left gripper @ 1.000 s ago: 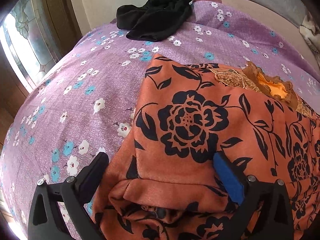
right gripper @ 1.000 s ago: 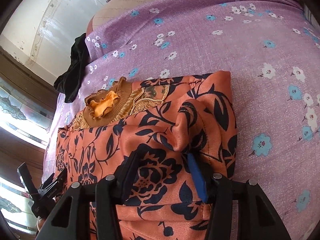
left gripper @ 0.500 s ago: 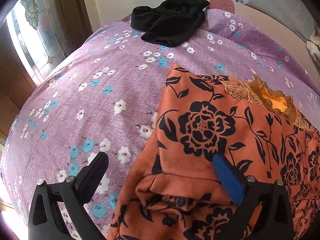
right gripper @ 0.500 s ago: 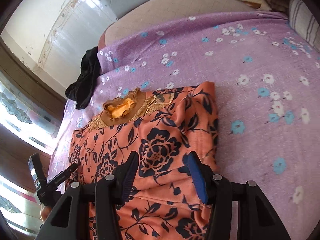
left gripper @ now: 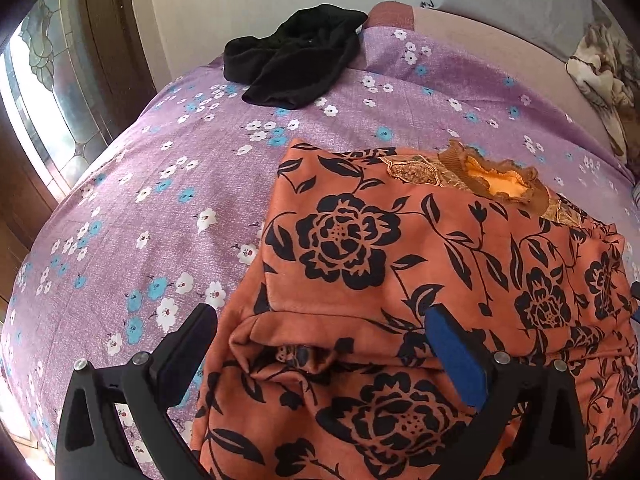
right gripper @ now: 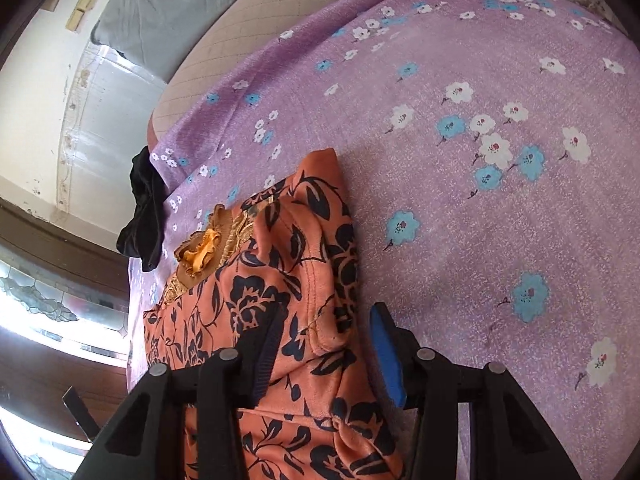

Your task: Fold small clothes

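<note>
Orange top (left gripper: 420, 264) with black flowers lies folded on the purple sheet (left gripper: 168, 200), collar away from the cameras. Both tongs gape wide, gripping nothing: left gripper (left gripper: 324, 344) straddles its folded sleeve, right gripper (right gripper: 324, 340) straddles the other edge.

Bed covered by a purple sheet (left gripper: 168, 184) printed with white and blue flowers. An orange top (left gripper: 420, 272) with black flower print lies flat on it, collar toward the far side. A crumpled black garment (left gripper: 296, 64) lies at the sheet's far edge, well apart from the top.
</note>
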`<state>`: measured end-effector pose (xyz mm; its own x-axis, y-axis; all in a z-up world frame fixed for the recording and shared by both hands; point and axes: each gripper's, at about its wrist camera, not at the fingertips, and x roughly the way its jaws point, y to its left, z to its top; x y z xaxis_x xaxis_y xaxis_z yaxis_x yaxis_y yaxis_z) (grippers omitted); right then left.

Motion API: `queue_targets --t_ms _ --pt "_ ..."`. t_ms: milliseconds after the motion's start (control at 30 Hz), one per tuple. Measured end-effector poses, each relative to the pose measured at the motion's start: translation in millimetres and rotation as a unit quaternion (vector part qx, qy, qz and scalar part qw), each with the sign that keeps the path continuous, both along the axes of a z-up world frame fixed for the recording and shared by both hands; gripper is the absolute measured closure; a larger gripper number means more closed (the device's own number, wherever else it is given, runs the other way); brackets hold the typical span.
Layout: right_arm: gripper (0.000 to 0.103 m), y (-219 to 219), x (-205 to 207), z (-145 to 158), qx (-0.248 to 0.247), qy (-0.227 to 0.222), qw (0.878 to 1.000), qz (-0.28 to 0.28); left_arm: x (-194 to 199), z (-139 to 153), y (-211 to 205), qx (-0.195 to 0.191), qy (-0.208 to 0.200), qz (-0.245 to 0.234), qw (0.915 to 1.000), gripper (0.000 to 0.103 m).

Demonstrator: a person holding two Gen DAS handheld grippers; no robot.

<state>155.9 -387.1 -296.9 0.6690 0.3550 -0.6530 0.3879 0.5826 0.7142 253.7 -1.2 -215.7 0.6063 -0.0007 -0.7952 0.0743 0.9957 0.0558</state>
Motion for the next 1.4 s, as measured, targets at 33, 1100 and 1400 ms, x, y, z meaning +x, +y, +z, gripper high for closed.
queue_targets --t_ms 33,1100,1400 --pt "0.064 -0.3 2.6 -3.0 0.006 0.001 1.000 0.000 2.2 -1.3 -0.8 -0.001 0.002 0.000 1.0000 0.000" --pt "0.089 20.3 -28.7 20.1 -0.070 0.066 0.995 0.025 20.3 -18.4 6.8 0.030 0.034 0.037 0.9983 0.000" --pt "0.089 -5.6 -27.1 61.6 -0.097 -0.024 0.995 -0.019 10.1 -12.6 -7.3 0.045 0.013 0.018 0.9987 0.000"
